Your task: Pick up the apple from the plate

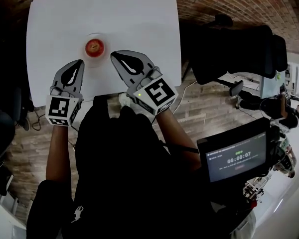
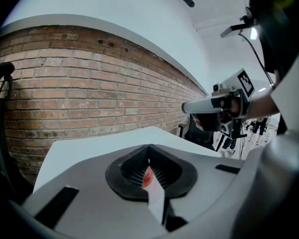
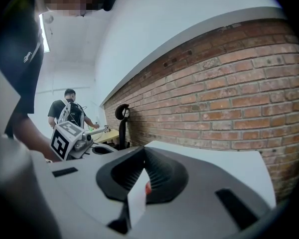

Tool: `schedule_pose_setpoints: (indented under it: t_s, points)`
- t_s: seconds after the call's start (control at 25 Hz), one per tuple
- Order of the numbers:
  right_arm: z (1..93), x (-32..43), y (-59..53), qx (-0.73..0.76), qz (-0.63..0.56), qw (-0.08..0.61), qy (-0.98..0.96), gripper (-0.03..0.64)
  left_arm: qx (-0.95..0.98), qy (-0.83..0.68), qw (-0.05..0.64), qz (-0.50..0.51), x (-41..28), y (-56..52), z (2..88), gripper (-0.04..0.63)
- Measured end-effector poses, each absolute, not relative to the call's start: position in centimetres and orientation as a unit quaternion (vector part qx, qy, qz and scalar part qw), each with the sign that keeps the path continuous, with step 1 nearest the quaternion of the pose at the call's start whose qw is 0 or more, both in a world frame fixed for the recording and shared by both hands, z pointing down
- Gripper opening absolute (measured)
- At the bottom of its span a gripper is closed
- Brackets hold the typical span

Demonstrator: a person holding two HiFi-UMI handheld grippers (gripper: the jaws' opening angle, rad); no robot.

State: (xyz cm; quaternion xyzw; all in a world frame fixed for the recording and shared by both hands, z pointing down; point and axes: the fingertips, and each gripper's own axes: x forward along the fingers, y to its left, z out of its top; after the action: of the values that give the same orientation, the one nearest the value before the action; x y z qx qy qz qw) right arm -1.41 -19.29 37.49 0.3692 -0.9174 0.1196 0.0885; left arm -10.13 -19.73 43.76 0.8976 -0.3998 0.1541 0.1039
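Observation:
A red apple (image 1: pixel 94 47) lies on a small white plate (image 1: pixel 104 40) near the front middle of the white table (image 1: pixel 104 11). My left gripper (image 1: pixel 80 61) hovers just front-left of the plate with its jaws shut and empty. My right gripper (image 1: pixel 113 54) is just right of the plate, its jaws also closed with nothing between them. In the left gripper view a sliver of the apple (image 2: pixel 147 178) shows through the slit behind the closed tips (image 2: pixel 149 147). The right gripper view shows a small red patch of apple (image 3: pixel 147 187) the same way.
A black office chair (image 1: pixel 239 54) stands right of the table, and a monitor (image 1: pixel 236 156) sits lower right. A brick wall (image 2: pixel 89 93) rises behind the table. A person (image 3: pixel 70 111) stands far off in the right gripper view.

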Motion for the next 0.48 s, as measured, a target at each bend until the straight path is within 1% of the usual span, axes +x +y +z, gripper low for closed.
schedule_pose_setpoints:
  t_s: [0.48]
  points:
    - [40.3, -1.9, -19.6, 0.367, 0.136, 0.111, -0.913, 0.003, 0.889, -0.400, 0.135, 0.175, -10.4, -20.2, 48.3, 0.006]
